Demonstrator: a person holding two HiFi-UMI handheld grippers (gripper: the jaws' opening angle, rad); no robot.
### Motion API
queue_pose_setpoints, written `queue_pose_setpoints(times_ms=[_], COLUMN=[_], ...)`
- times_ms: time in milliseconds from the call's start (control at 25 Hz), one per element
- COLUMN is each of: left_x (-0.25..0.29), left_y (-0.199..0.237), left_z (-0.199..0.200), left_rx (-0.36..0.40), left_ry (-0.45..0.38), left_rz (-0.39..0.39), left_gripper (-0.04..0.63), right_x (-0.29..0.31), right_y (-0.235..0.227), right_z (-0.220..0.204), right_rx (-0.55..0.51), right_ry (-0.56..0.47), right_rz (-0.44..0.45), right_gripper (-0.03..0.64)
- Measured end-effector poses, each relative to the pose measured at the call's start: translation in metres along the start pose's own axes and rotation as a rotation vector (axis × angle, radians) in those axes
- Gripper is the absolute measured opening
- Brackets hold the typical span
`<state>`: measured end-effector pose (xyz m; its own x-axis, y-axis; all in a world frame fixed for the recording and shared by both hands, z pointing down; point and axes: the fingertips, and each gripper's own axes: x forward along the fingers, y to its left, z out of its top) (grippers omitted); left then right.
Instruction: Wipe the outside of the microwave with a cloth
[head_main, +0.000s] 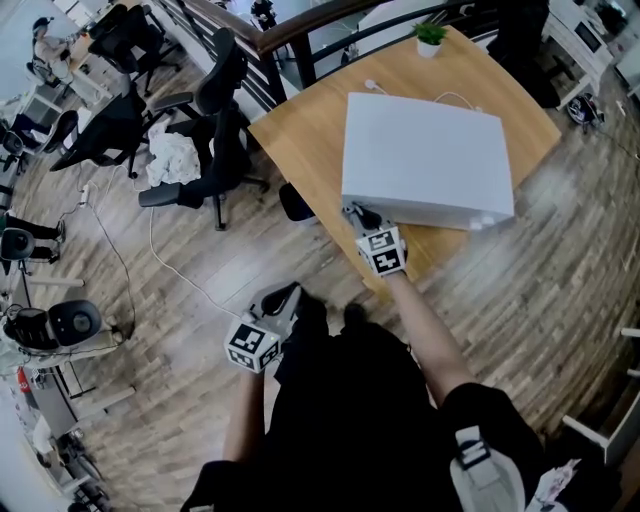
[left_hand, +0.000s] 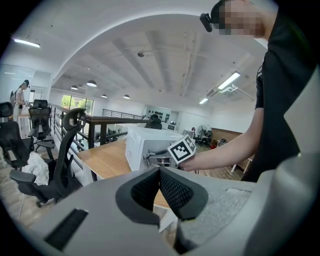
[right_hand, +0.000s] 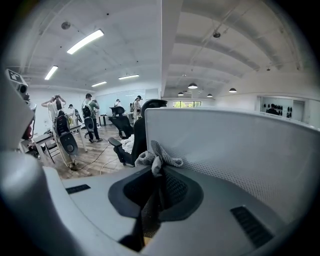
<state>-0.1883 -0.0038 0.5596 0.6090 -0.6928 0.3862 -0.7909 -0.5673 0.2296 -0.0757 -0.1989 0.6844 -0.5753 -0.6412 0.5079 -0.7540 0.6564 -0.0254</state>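
Note:
The white microwave (head_main: 425, 160) stands on a wooden table (head_main: 300, 130). My right gripper (head_main: 360, 214) is at the microwave's near left corner, low on its side. In the right gripper view this gripper (right_hand: 159, 176) is shut on a crumpled grey cloth (right_hand: 158, 158), which lies against the microwave's white perforated wall (right_hand: 235, 150). My left gripper (head_main: 289, 294) hangs lower, off the table and close to the person's body. Its jaws (left_hand: 159, 174) are shut with nothing between them. From there I see the microwave (left_hand: 142, 145) and the right gripper's marker cube (left_hand: 181, 149).
Black office chairs (head_main: 215, 130) stand left of the table, one with a white cloth (head_main: 172, 158) on its seat. A small potted plant (head_main: 430, 38) and a white cable (head_main: 455, 97) sit behind the microwave. A railing (head_main: 300, 35) runs past the table's far side. People stand far off (right_hand: 90, 117).

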Motion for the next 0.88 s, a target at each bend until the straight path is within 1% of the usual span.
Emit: queue_pose_setpoints(times_ms=[80, 280, 480, 640, 760, 880], left_x=[-0.002, -0.013, -0.027, -0.033, -0.036, -0.035], left_y=[-0.001, 0.001, -0.001, -0.001, -0.002, 0.004], left_z=[0.001, -0.01, -0.018, -0.032, -0.035, -0.035], left_rx=[0.008, -0.007, -0.05, -0.054, -0.06, -0.067], left_ry=[-0.009, -0.016, -0.032, -0.021, -0.01, -0.002], left_rz=[0.006, 0.054, 0.109, 0.111, 0.105, 0.082], left_gripper=[0.0, 0.0, 0.0, 0.0, 0.0, 0.0], right_x=[0.004, 0.015, 0.022, 0.031, 0.031, 0.032], right_y=[0.0, 0.002, 0.003, 0.005, 0.006, 0.006], right_z=[-0.006, -0.021, -0.034, -0.042, -0.042, -0.041], right_rx=[0.0, -0.001, 0.008, 0.018, 0.032, 0.041], right_ry=[0.019, 0.052, 0.079, 0.097, 0.099, 0.104], right_rz=[0.005, 0.012, 0.029, 0.022, 0.018, 0.006], right_gripper=[0.022, 0.023, 0.021, 0.023, 0.023, 0.023])
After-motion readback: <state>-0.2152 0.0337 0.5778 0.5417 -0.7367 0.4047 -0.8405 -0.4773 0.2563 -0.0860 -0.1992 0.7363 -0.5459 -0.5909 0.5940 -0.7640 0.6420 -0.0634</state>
